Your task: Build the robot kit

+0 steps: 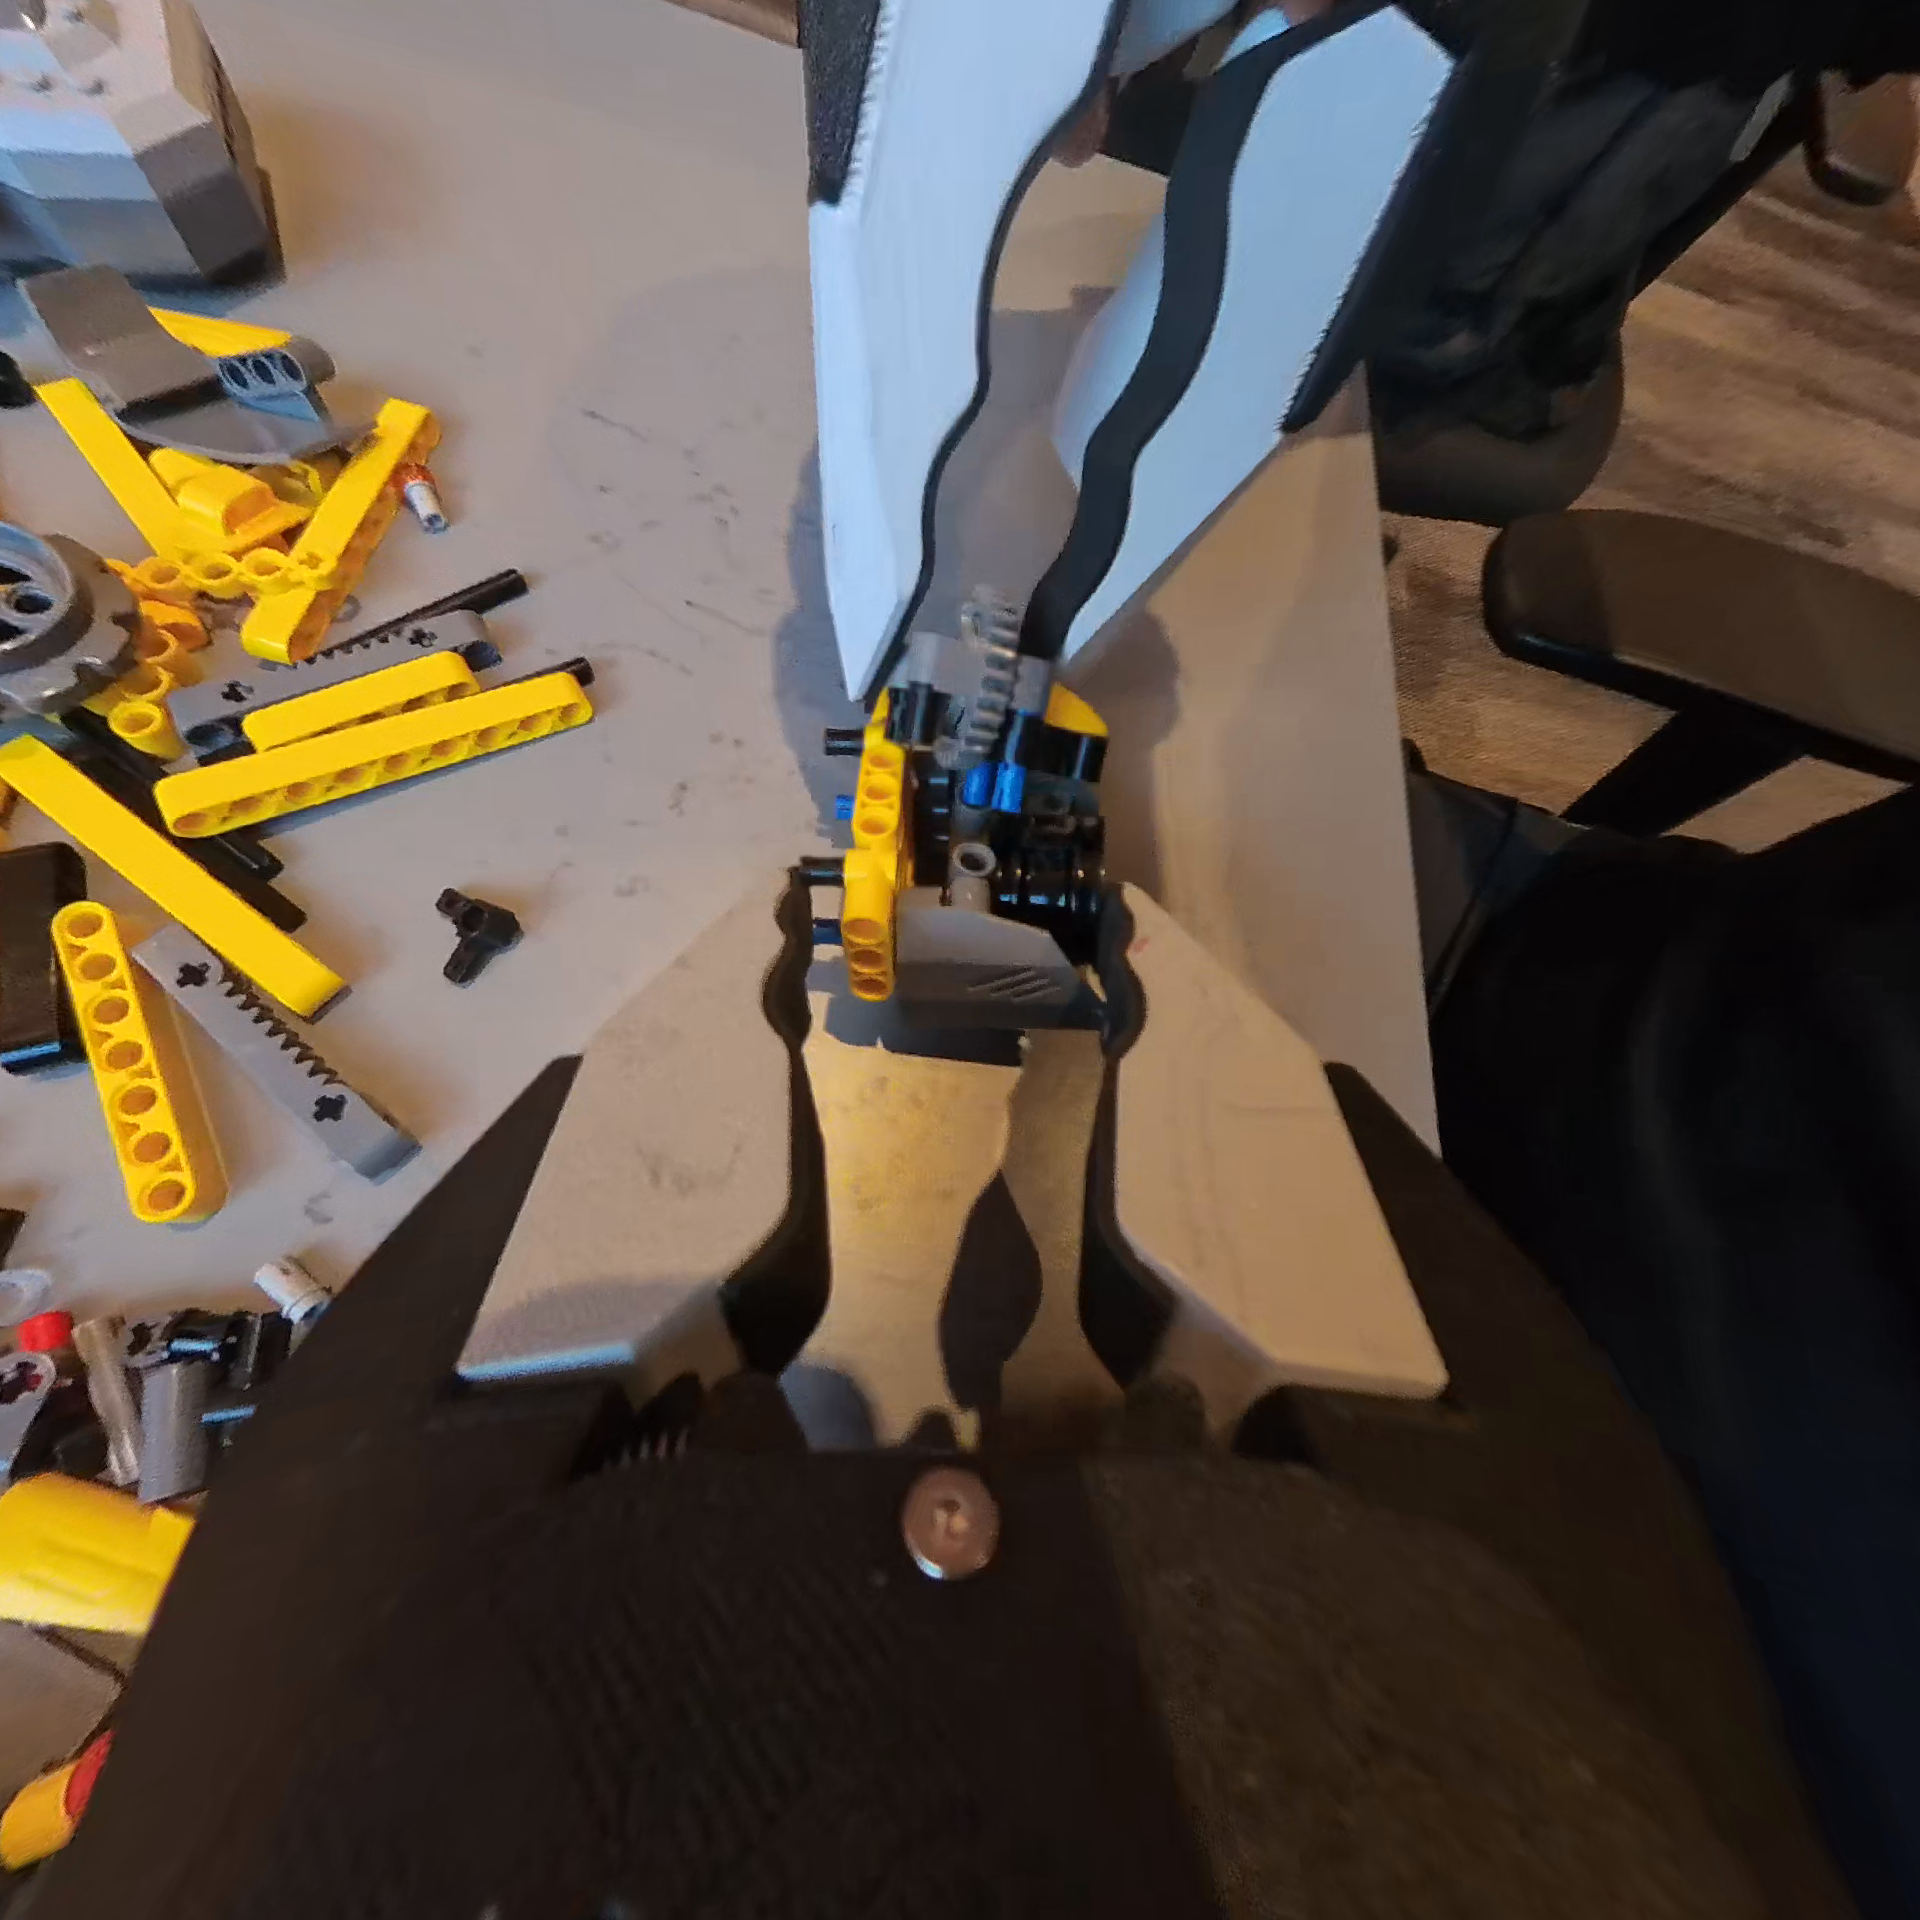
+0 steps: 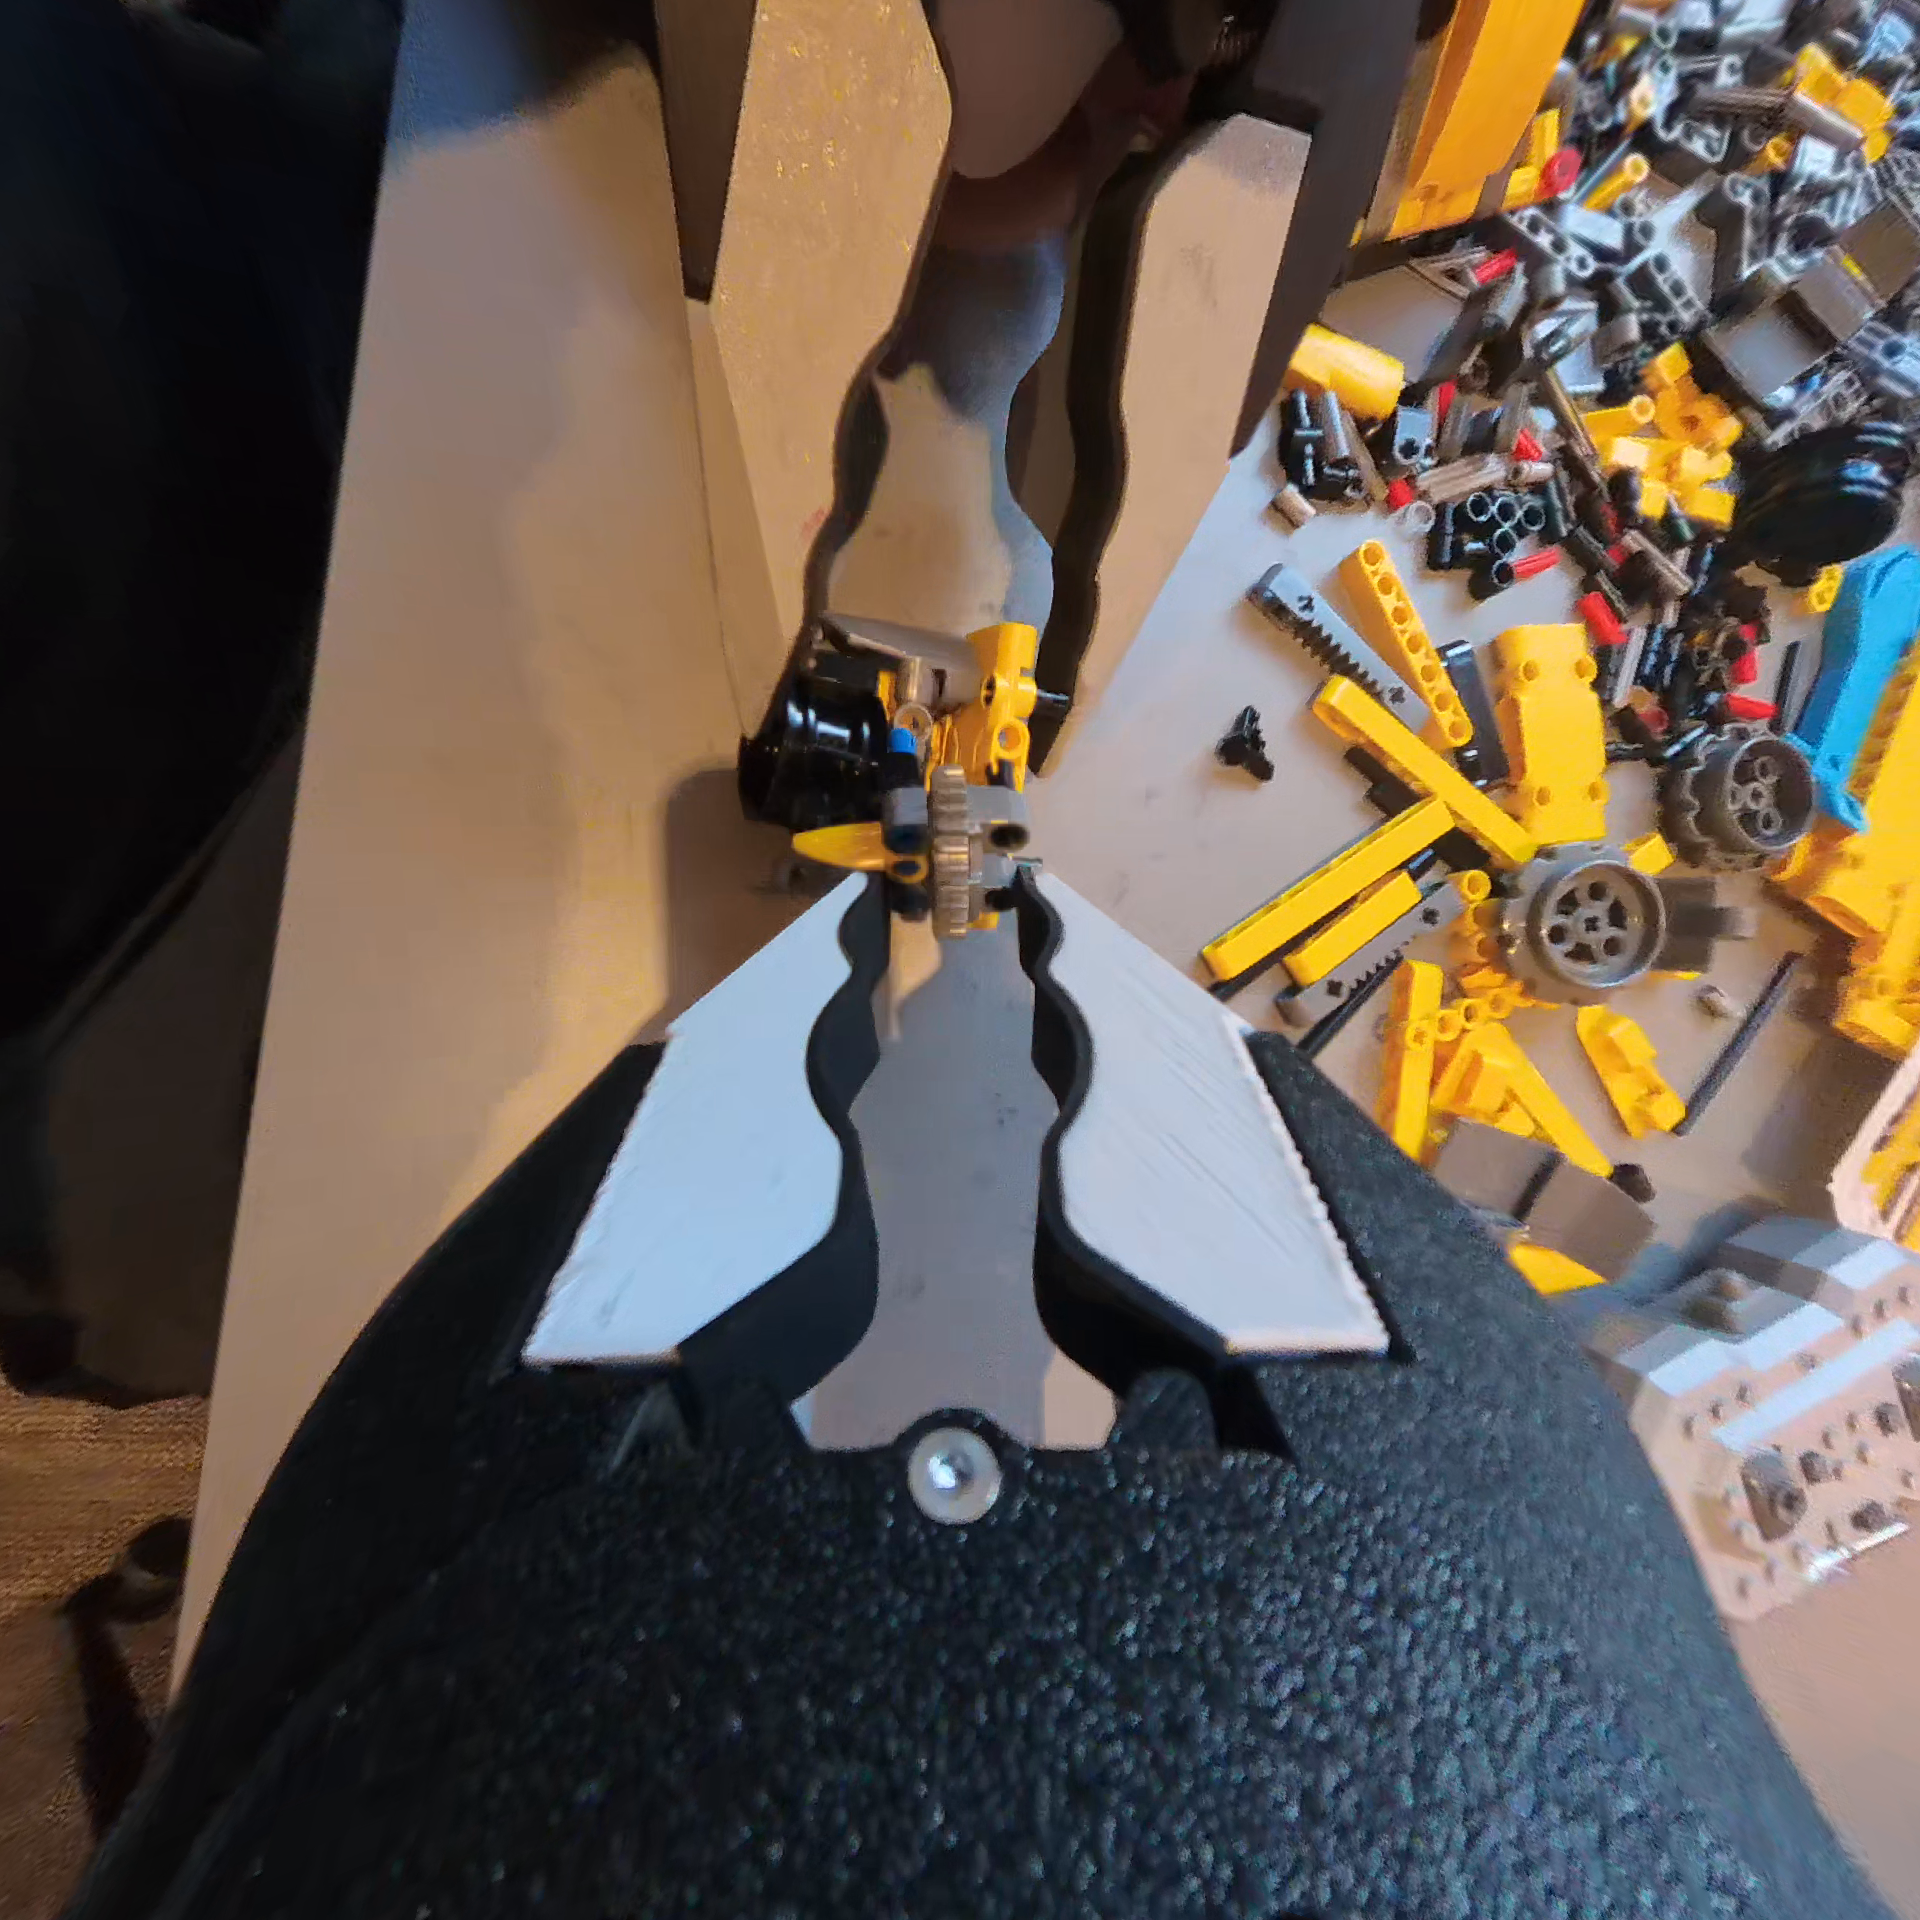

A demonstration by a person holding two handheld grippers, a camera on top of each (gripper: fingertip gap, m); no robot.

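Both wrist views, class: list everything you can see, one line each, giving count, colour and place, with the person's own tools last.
Small brick assembly: one, yellow, black and grey with blue pins, at the table edge between the two grippers.
Grey gear: one, on the assembly's end nearest the right gripper.
Loose beams: many, yellow, spread over the table beside the assembly.
Toothed racks: several, grey, among the beams.
Small connector: one, black, alone on bare table.
Wheel hubs: two, grey, in the pile.
Blue piece: one, far edge of the pile.
Table: one, pale.
Chair: one, black, beyond the table.
Left gripper: black, jaws closed on the assembly.
Right gripper: black and white, jaws on the gear end.
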